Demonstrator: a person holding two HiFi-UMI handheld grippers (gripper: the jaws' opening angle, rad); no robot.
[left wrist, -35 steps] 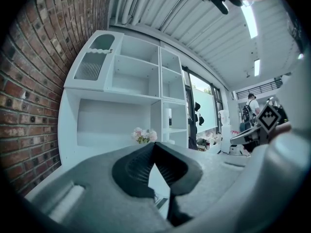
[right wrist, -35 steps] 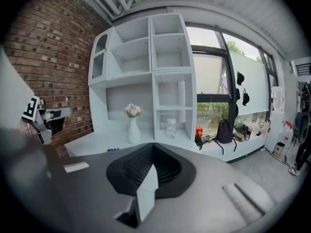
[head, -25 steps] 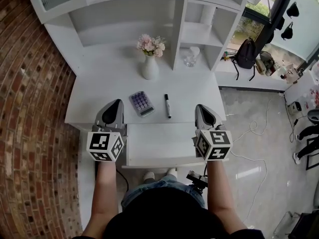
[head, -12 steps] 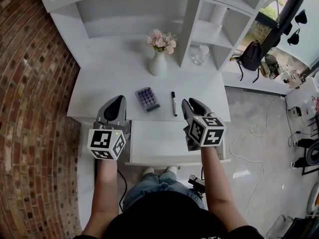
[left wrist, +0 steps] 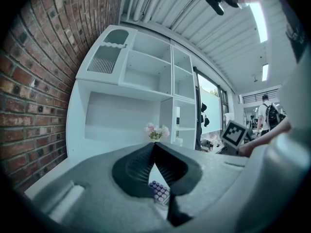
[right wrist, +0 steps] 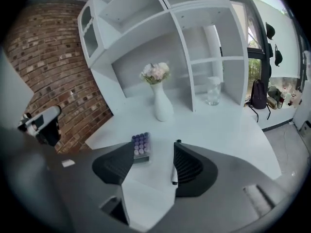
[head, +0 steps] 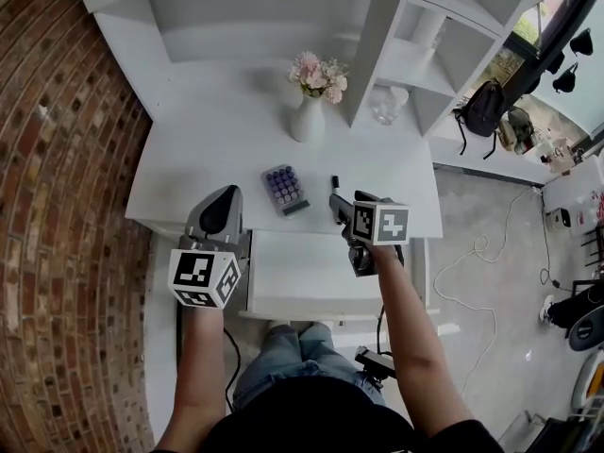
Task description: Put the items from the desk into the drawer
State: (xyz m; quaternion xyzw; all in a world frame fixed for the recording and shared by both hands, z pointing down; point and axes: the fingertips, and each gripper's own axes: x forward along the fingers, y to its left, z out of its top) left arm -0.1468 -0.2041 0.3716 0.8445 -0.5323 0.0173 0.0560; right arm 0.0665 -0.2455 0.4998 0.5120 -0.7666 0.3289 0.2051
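Desk [head: 208, 159] white, wall [head: 57, 206] brick; left tool [left wrist: 154, 144] together, right tool [right wrist: 154, 147] just opening, marker [right wrist: 174, 171] between, ungripped.

**Soft daylight, strong fisheye**

All views are bright and even. Daylight comes in from the window [right wrist: 252, 67] at the right, and the ceiling strips [left wrist: 257, 21] glare white in the left gripper view. The white desk [head: 208, 149] carries only faint shadows. Both gripper views bow hard and go black at the corners — their nearest foreground is soft.

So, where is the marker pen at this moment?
In the head view the marker pen lies on the desk near its front edge, right of the keypad, partly hidden by the right gripper.
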